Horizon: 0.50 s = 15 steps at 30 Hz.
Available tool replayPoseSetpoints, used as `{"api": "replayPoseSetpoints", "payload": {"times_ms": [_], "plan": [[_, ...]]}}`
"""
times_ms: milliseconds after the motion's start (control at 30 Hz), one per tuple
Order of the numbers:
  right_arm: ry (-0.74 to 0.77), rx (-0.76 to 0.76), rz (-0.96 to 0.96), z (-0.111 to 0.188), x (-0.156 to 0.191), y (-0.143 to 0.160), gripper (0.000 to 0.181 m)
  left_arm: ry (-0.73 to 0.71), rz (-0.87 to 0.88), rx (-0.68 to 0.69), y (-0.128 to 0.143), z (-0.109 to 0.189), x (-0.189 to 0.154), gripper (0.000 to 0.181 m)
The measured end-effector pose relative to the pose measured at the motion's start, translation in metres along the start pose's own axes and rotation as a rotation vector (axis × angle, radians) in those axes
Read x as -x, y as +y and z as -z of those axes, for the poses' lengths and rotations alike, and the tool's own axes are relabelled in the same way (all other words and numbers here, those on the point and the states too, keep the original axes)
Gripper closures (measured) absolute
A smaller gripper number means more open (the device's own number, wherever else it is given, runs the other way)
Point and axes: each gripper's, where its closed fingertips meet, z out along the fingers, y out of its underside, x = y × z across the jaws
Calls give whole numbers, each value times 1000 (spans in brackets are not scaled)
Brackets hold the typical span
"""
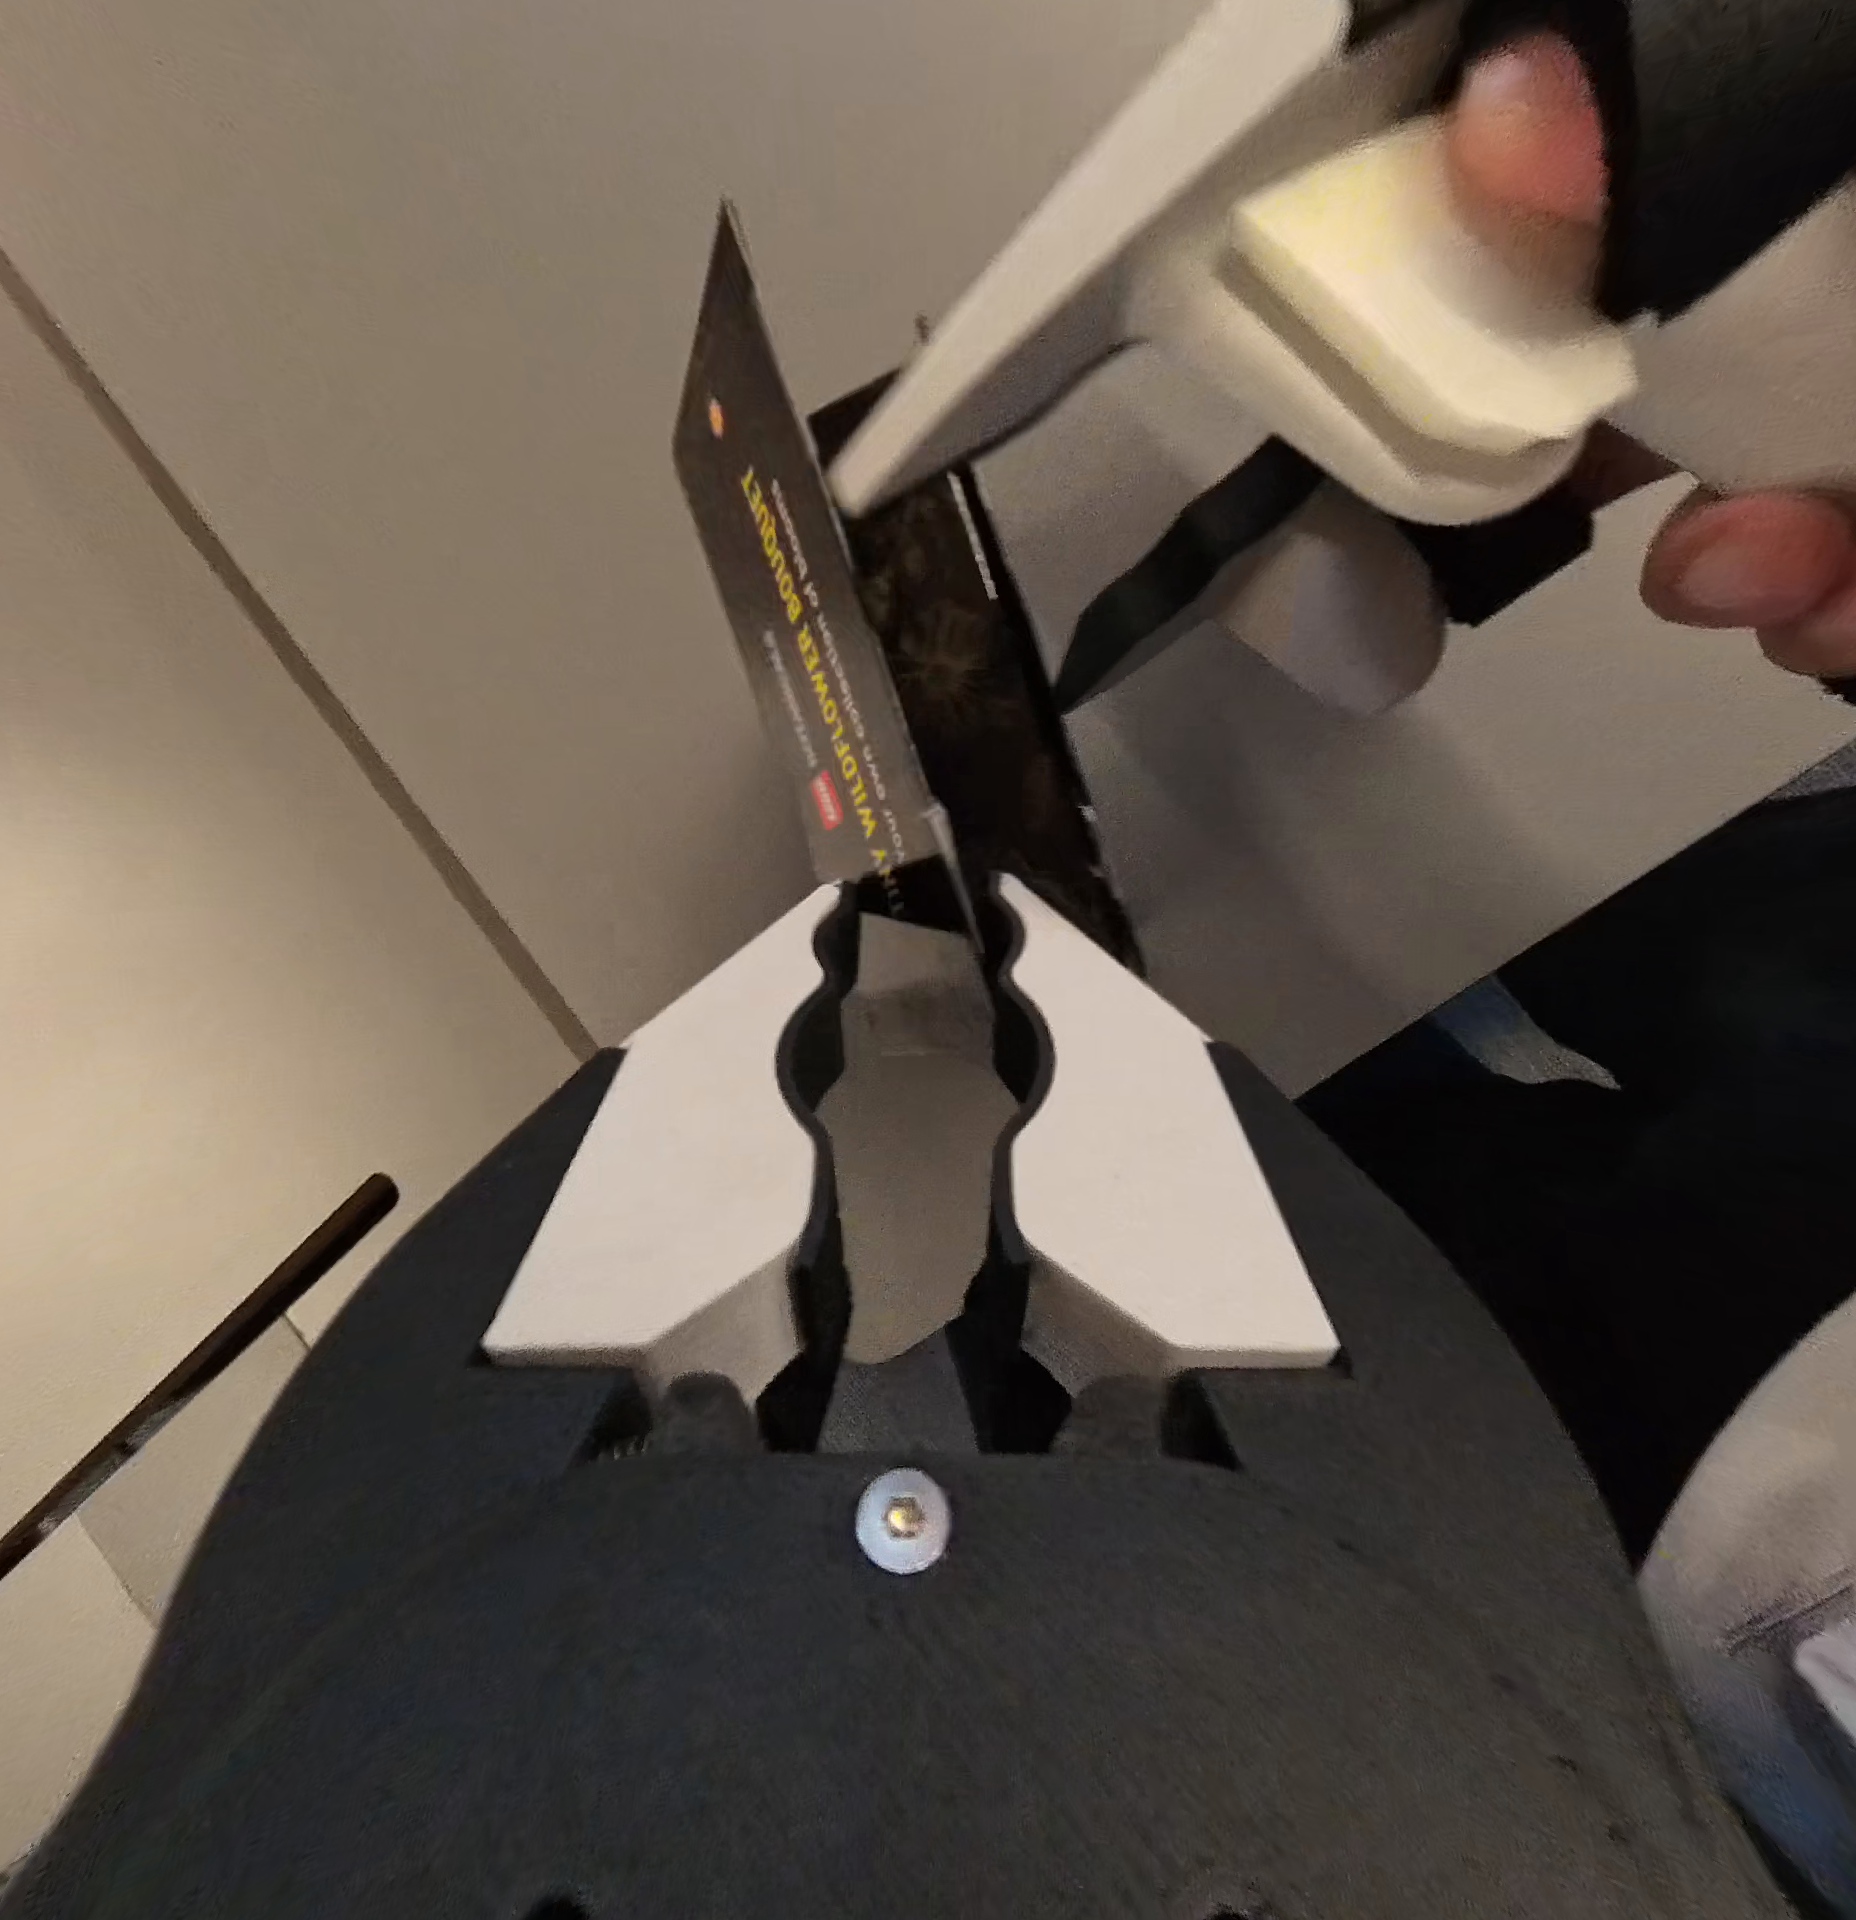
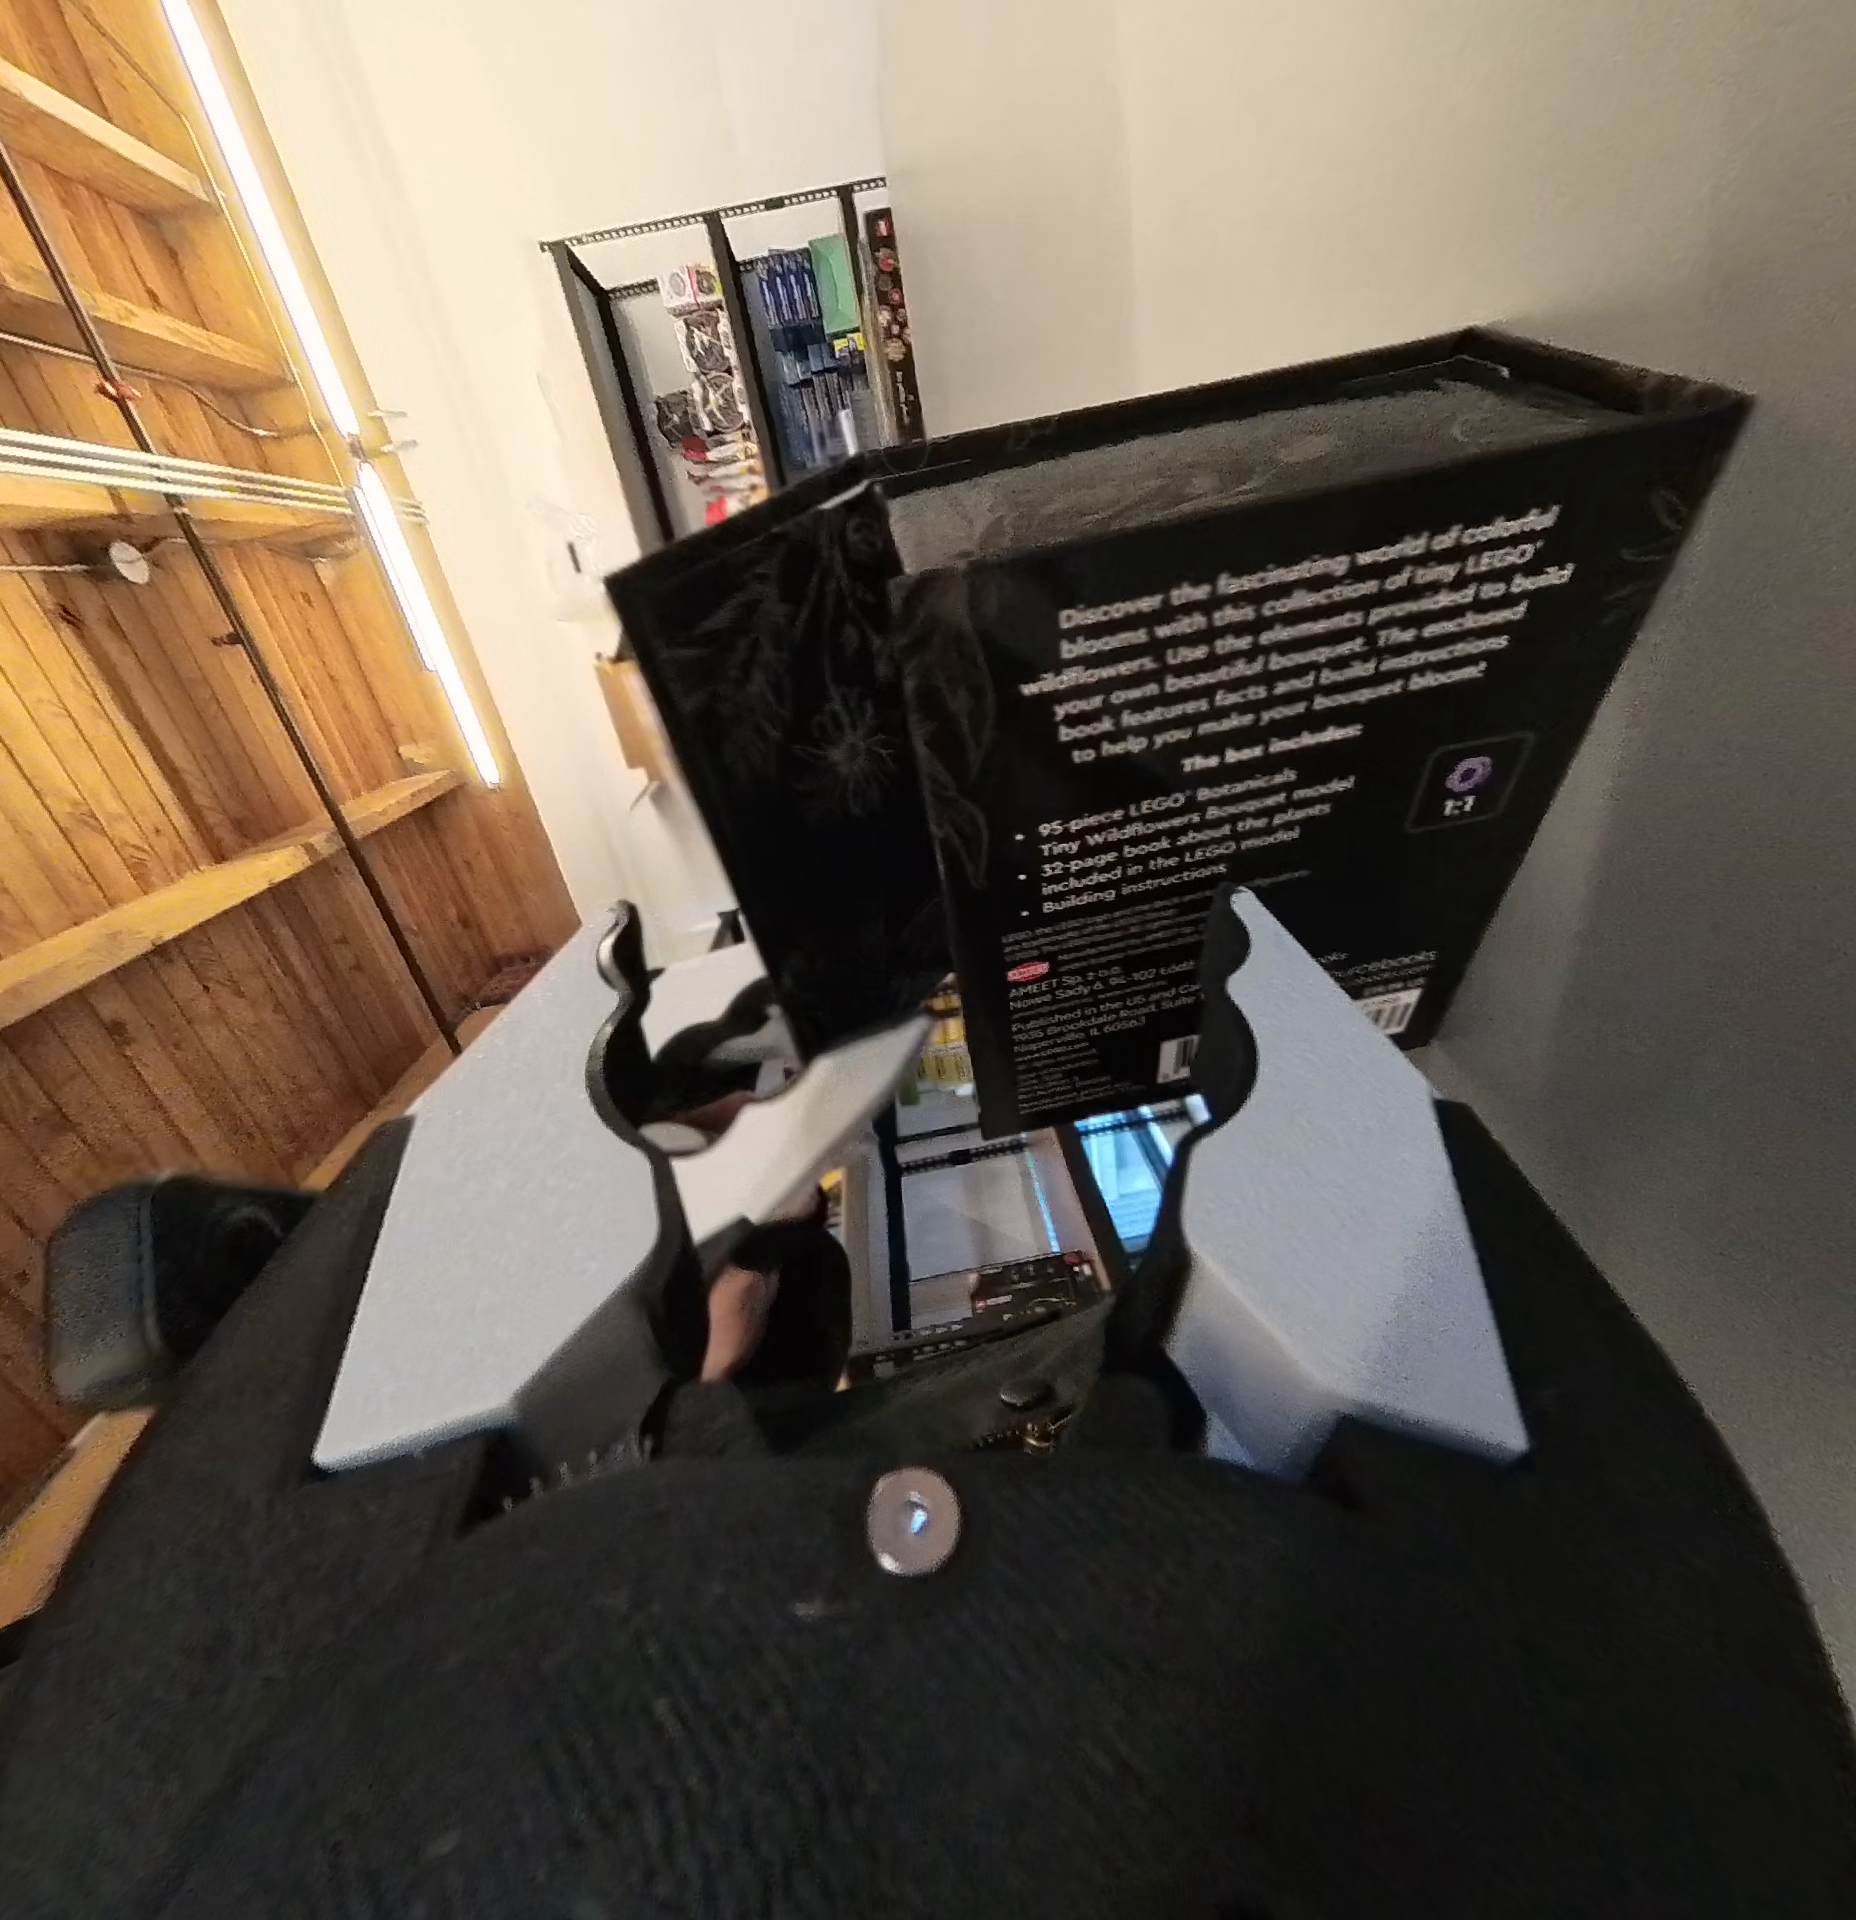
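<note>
From the left wrist view, the left gripper [image 1: 919, 899] pinches the flap of a black box [image 1: 799, 623], its base hidden; pale wall [image 1: 332, 312] behind. From the right wrist view, the right gripper [image 2: 924, 935] gapes beside that box; blurry shelving rack [image 2: 737, 364], wooden wall [image 2: 176, 675].

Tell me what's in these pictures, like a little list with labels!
Thing held: black box, its cover flap swung open
Left gripper: shut on the flap's lower edge
Right gripper: open, one finger on each side of the flap
Behind: wooden shelves, black display rack
</note>
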Motion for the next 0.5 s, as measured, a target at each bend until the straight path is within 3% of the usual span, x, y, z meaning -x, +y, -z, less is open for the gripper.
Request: {"api": "replayPoseSetpoints", "payload": {"times_ms": [100, 233, 333, 400, 500], "plan": [[71, 7, 10, -2, -1, -1, 73, -33, -46, -12, -2, -4, -11, 149], [184, -15, -36, 6, -17, -6, 104, 7, 6, -57, -8, -6, -17, 146], [209, -10, -41, 8, -22, -6, 115, 38, 66, -85, -9, -7, -17, 143], [238, -17, -30, 10, -29, -7, 130, 152, 147, -107, -9, -3, -27, 149], [186, -28, -95, 9, -30, -5, 128, 335, 340, -209, -19, 15, -35, 140]]}}
